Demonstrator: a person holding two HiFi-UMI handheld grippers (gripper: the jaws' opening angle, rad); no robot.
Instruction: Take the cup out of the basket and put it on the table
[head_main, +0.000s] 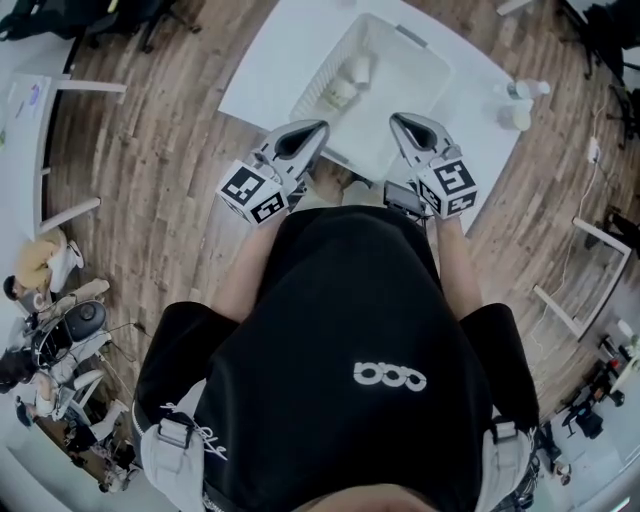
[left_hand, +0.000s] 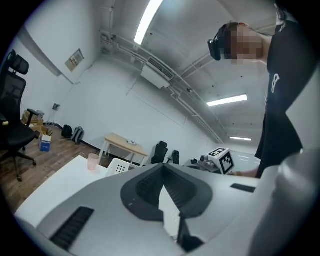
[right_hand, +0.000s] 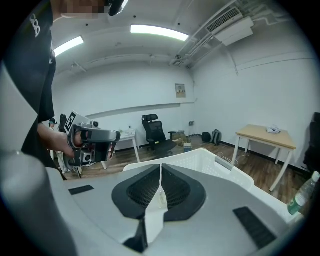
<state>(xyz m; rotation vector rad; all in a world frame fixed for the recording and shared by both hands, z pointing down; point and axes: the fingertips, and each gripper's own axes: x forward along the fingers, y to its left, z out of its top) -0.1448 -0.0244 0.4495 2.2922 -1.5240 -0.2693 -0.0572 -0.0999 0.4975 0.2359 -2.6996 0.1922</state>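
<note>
The white basket (head_main: 420, 62) stands on the white table (head_main: 262, 80), ahead of both grippers. Inside it lie two pale cups (head_main: 355, 72) near its left wall. My left gripper (head_main: 320, 127) hovers at the basket's near left corner, jaws together and empty. At the near right corner my right gripper (head_main: 396, 120) is also shut on nothing. In the left gripper view the closed jaws (left_hand: 162, 167) point level past the basket's rim (left_hand: 117, 166). The right gripper view shows its closed jaws (right_hand: 160, 166) in front of the basket's perforated wall (right_hand: 210, 161); the cups are hidden there.
A pink cup (left_hand: 93, 161) stands on the table beyond the basket. Small bottles (head_main: 520, 92) sit near the table's right corner, one showing as a bottle (right_hand: 301, 198) at the right gripper view's edge. Office chairs and desks stand around on the wooden floor.
</note>
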